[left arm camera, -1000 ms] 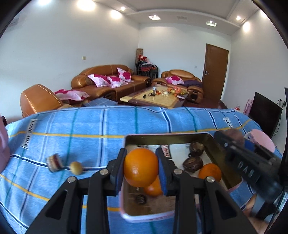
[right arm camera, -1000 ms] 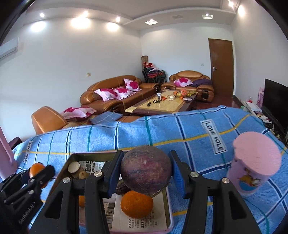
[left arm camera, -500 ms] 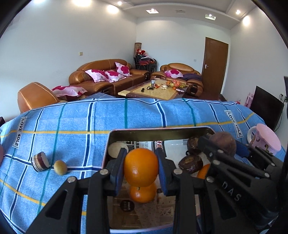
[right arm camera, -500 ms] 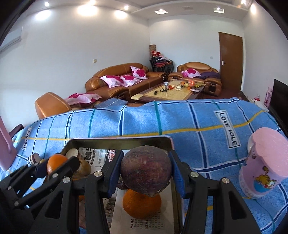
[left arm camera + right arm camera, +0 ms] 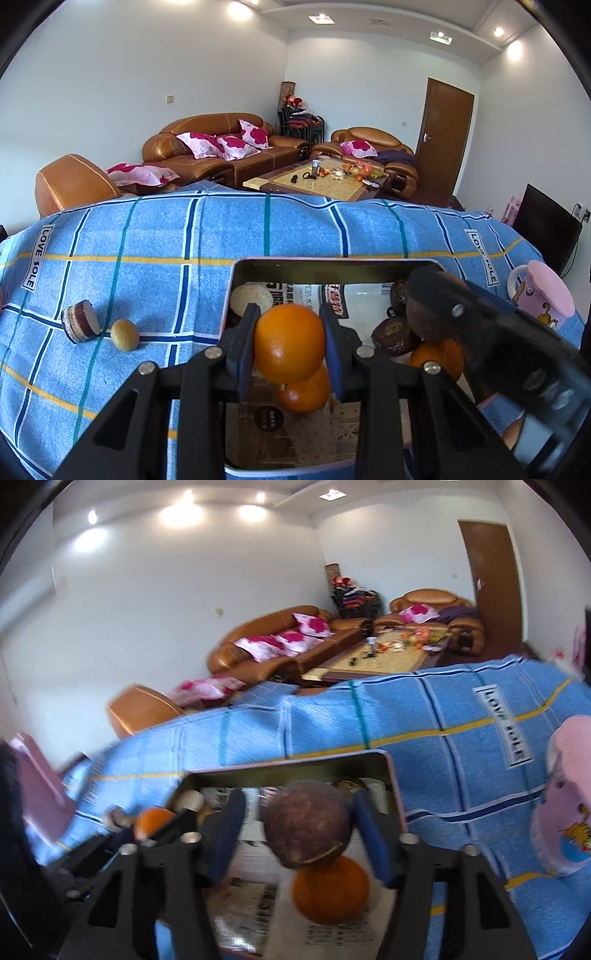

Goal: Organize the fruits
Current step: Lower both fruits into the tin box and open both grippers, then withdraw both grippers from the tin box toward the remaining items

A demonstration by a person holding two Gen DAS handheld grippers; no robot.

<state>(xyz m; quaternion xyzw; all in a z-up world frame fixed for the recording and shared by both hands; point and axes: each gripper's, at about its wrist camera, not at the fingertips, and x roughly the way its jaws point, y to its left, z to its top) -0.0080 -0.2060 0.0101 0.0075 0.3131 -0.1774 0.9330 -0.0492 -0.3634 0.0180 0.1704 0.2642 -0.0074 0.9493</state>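
My left gripper (image 5: 290, 345) is shut on an orange (image 5: 290, 343), held just above a metal tray (image 5: 332, 264) lined with newspaper. Another orange (image 5: 304, 395) lies in the tray right beneath it. In the right wrist view my right gripper (image 5: 299, 825) is over the same tray (image 5: 288, 766), its jaws opening. A dark purple-brown round fruit (image 5: 306, 823) sits between the pads, with a clear gap at the left pad. An orange (image 5: 330, 890) lies directly under this fruit. Dark fruits (image 5: 393, 334) rest at the tray's right side.
The tray stands on a blue checked cloth (image 5: 147, 240). A cut fruit piece (image 5: 79, 326) and a small yellowish fruit (image 5: 125, 335) lie on the cloth left of the tray. A pink cup (image 5: 565, 812) stands to the right, a pink object (image 5: 40, 794) far left.
The right jaws have spread away from the purple-brown fruit, and the right gripper has tilted. The left gripper keeps its hold on the orange and has hardly moved.
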